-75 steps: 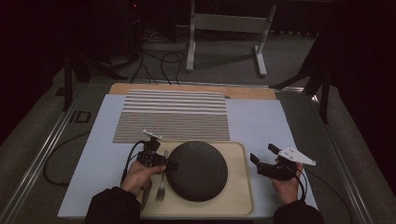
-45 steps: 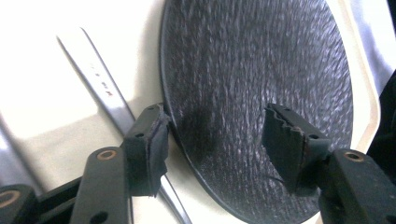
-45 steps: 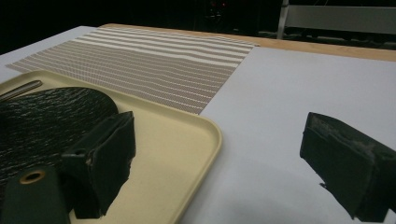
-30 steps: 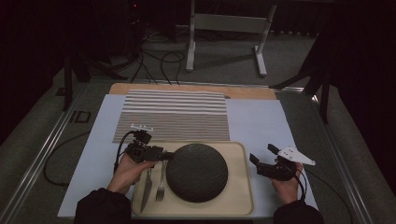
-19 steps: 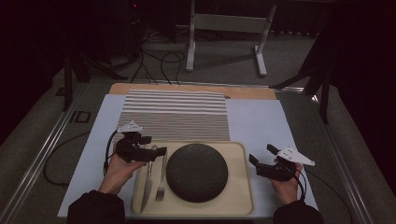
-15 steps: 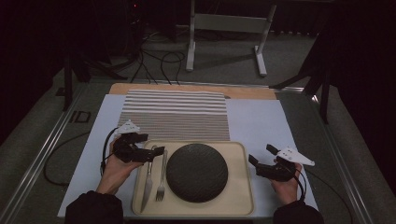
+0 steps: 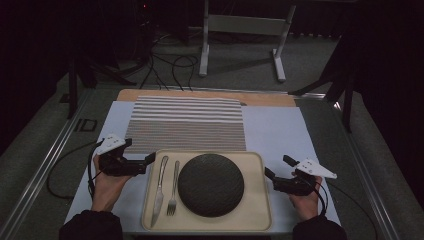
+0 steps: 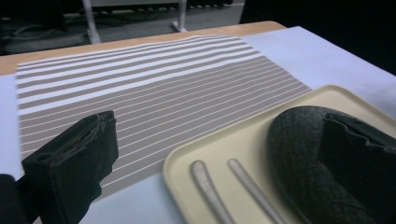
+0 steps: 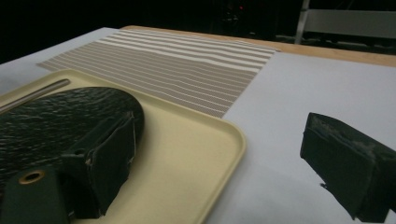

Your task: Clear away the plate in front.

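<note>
- The left gripper (image 7: 148, 161) sits just off the left edge of the tray (image 7: 257, 210), over the pale sheet (image 7: 272, 130) that covers the table, and points toward the tray's far left corner.
- Its jaws have just been opening and now stand wide apart with nothing between them; in the left gripper view one black pad (image 8: 74, 163) rises at the left and the other at the right, with the striped mat (image 8: 154, 98) and the tray corner (image 8: 187, 161) showing in the gap.
- The knife (image 7: 159, 189) lies on the left side of the tray, lengthwise, with its handle toward the far edge. It is free of both grippers.
- The fork (image 7: 173, 189) lies just beside the knife, on its right, parallel to it and between the knife and the plate (image 7: 211, 184).
- In the left gripper view the two handles (image 8: 205, 186) run side by side, close but apart, near the tray's corner.
- The dark round plate rests in the middle of the tray, with bare tray all around it.
- The right gripper (image 7: 270, 176) rests to the right of the tray, near its right rim, held by the person's right hand (image 7: 305, 200).
- Its jaws are spread and hold nothing; in the right gripper view the tray's rim (image 9: 236, 140) and the pale sheet lie between the two pads.
- The striped mat (image 7: 187, 122) lies beyond the tray, its near edge just at the tray's far rim.
</note>
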Available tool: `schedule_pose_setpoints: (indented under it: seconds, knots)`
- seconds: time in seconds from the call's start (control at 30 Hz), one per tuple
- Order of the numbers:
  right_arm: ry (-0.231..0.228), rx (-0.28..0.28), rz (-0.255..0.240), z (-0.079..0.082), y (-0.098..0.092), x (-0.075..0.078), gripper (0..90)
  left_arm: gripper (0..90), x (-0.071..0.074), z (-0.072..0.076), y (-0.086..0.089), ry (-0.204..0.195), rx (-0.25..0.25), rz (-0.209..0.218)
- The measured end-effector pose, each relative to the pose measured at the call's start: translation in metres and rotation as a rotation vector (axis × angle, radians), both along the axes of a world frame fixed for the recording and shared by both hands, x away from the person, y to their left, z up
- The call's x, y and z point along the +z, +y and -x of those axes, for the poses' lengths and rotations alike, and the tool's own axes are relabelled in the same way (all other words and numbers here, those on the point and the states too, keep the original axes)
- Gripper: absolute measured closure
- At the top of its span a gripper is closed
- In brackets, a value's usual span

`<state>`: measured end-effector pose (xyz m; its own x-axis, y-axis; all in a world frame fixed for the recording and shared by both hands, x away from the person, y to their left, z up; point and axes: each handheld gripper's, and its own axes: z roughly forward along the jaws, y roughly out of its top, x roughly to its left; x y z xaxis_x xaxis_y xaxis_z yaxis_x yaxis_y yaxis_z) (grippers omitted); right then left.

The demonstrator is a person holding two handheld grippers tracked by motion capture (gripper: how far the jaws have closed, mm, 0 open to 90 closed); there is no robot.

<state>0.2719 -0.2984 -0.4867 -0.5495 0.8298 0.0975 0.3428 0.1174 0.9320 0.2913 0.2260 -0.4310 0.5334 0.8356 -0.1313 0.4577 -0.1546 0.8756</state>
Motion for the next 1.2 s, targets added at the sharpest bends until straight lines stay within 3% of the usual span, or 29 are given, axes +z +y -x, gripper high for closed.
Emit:
schedule_pose_setpoints:
  seconds: [0.13,0.3,0.4,0.57,0.97,1.2]
  knots:
    - [-0.015,0.016,-0.009,0.002,0.002,0.003,8.5,0.0,-0.007,0.007,0.010,-0.060,0.017,-0.004]
    - [-0.029,0.020,-0.008,0.004,0.003,0.004,8.2,0.0,-0.016,0.015,0.023,-0.094,0.033,0.013]
    - [-0.034,0.032,-0.015,0.005,0.004,0.003,8.2,0.0,-0.024,0.022,0.029,-0.098,0.037,0.028]
    - [-0.030,0.037,0.005,0.006,0.006,-0.001,8.2,0.0,-0.035,0.029,0.037,-0.104,0.058,0.014]
    - [-0.045,0.036,0.012,0.011,0.003,-0.003,8.2,0.0,-0.039,0.035,0.049,-0.128,0.112,0.035]
    - [-0.038,0.034,0.019,0.010,0.003,-0.004,8.2,0.0,-0.040,0.035,0.051,-0.126,0.121,0.021]
